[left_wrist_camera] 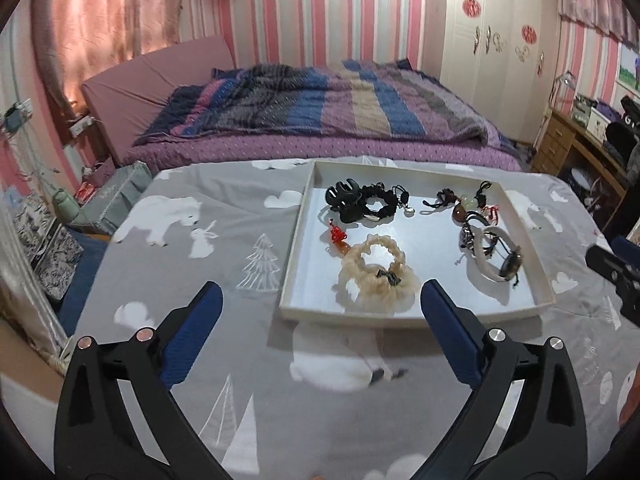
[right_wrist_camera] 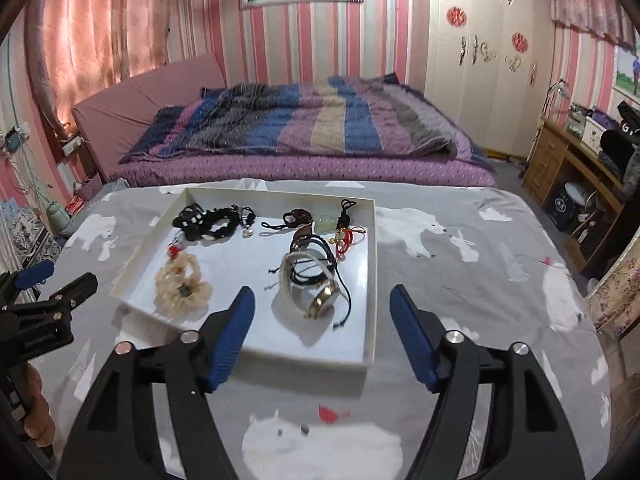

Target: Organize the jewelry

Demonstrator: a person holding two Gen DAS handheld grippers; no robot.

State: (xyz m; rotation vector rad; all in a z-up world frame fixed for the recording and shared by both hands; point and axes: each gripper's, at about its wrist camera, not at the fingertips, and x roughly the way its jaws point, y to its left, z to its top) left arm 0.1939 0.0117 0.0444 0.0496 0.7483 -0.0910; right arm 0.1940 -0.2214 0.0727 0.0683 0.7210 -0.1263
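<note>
Both the left tongs (left_wrist_camera: pixel 320 300) and the right tongs (right_wrist_camera: pixel 322 304) were spread wide with nothing between them, held above the table's grey cloth printed with white bears (left_wrist_camera: pixel 224 248), near the front edge of the shallow white rectangular tray (left_wrist_camera: pixel 408 318).

All the jewelry visible lay inside that tray. A black claw hair clip (left_wrist_camera: pixel 343 197) touched a black ruffled scrunchie (left_wrist_camera: pixel 382 202) at the far left. A cream fluffy scrunchie (left_wrist_camera: pixel 376 278) sat near the front, with a small red knotted charm (left_wrist_camera: pixel 337 235) just beside it. On the right, a white bangle tangled with dark cord bracelets (right_wrist_camera: pixel 310 280) lay in a heap, and a cluster of corded pendants and beads (right_wrist_camera: pixel 320 224) sat behind it.

With everything gathered in the tray, the task looked largely done. The right-hand tangle may still have wanted separating, though I could not tell whether that was intended.
</note>
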